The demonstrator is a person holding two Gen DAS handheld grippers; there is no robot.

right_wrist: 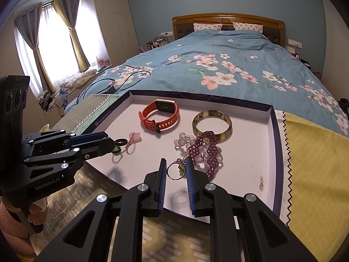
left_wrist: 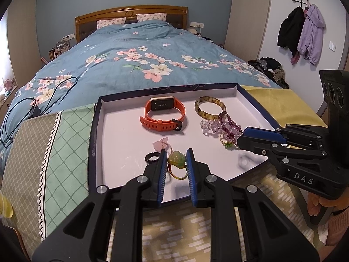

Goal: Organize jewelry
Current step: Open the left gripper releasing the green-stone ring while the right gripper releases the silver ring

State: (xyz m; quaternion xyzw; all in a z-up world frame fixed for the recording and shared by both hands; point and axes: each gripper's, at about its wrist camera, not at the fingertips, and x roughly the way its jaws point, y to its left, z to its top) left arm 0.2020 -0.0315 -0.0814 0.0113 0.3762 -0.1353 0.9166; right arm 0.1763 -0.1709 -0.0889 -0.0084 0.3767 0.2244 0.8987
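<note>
A shallow white tray (left_wrist: pixel 122 135) with a dark rim holds the jewelry. My left gripper (left_wrist: pixel 176 154) is shut on a green jade pendant (left_wrist: pixel 177 159) on a beaded cord, held just above the tray. A black ring (left_wrist: pixel 152 157) and a pink charm (left_wrist: pixel 161 144) lie beside it. My right gripper (right_wrist: pixel 175 163) is shut on a gold ring with a green stone (right_wrist: pixel 175 170), next to purple beads (right_wrist: pixel 207 150) and clear beads (right_wrist: pixel 184 140). An orange watch (right_wrist: pixel 160 116) and an amber bangle (right_wrist: pixel 212 124) lie farther back.
The tray rests on a patterned cloth (left_wrist: pixel 54 144) at the foot of a bed with a blue floral quilt (left_wrist: pixel 141 54). A black cable (left_wrist: pixel 43 96) lies on the quilt at left. A yellow cloth (right_wrist: pixel 314 166) lies right of the tray.
</note>
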